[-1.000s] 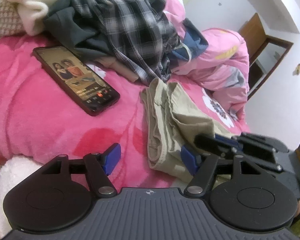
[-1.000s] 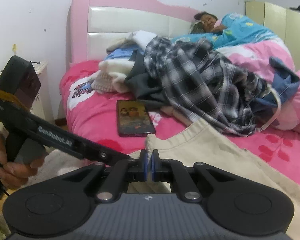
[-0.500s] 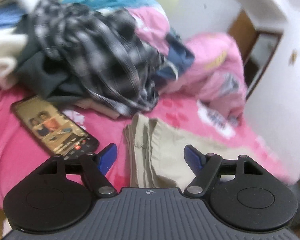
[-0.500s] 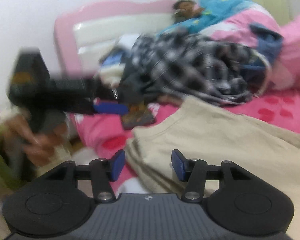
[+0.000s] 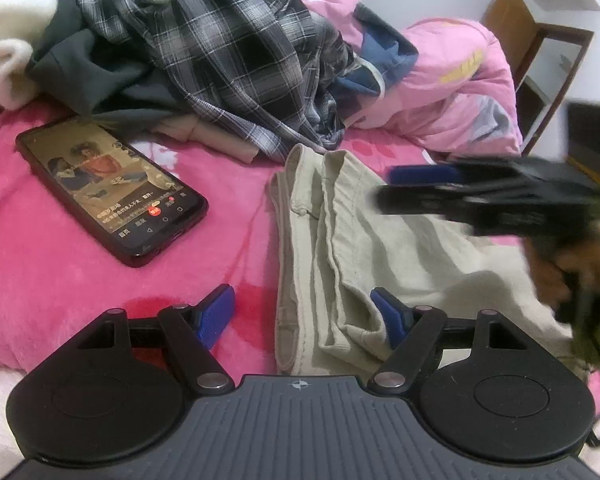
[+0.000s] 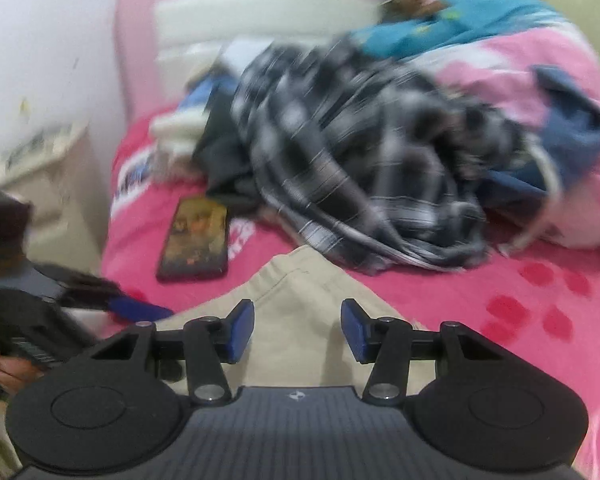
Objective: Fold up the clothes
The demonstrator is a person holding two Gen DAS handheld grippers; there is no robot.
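Left gripper (image 5: pixel 302 314) gapes wide and empty over the trousers' (image 5: pixel 340 248) near folded edge; the trousers lie on the bed (image 5: pixel 60 280), long axis running from 11 to 5 o'clock. Right gripper (image 6: pixel 297 330), jaws narrowing with nothing between them, hovers over the same cloth, about as near.

A: Any writing you can actually read?

B: Only on the black rectangular smartphone (image 5: pixel 112 190) lying on the pink fleece blanket (image 5: pixel 40 272), left of centre in the left wrist view. Its lit screen carries small Chinese captions and a row of icons along the bottom edge, too small to make out.

A: And the right wrist view?

B: Blurred; nothing legible.
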